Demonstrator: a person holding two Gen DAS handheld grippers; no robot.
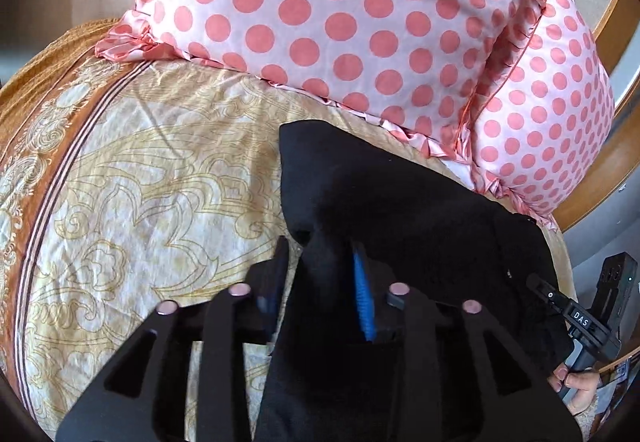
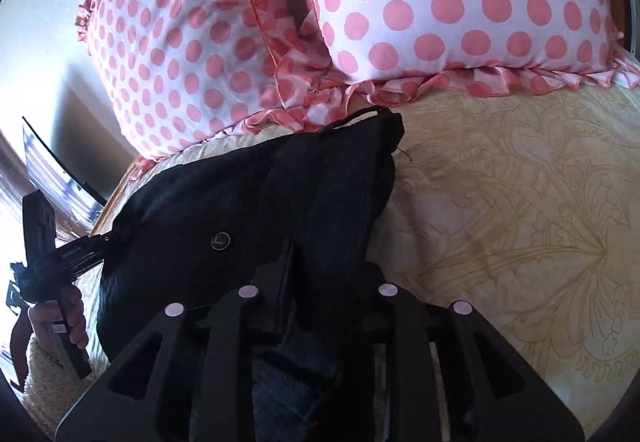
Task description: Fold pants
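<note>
Bedspread (image 1: 140, 161) w/ black pants (image 1: 400, 201) (bunched)

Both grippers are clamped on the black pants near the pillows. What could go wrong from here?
1. The pants lie close against the polka-dot pillows; carrying the fold forward could snag a ruffle or shove a pillow.
2. The left gripper and right gripper each pinch bunched fabric, so layers may slip unevenly and skew the fold.
3. Dragging may wrinkle the bedspread.
</note>
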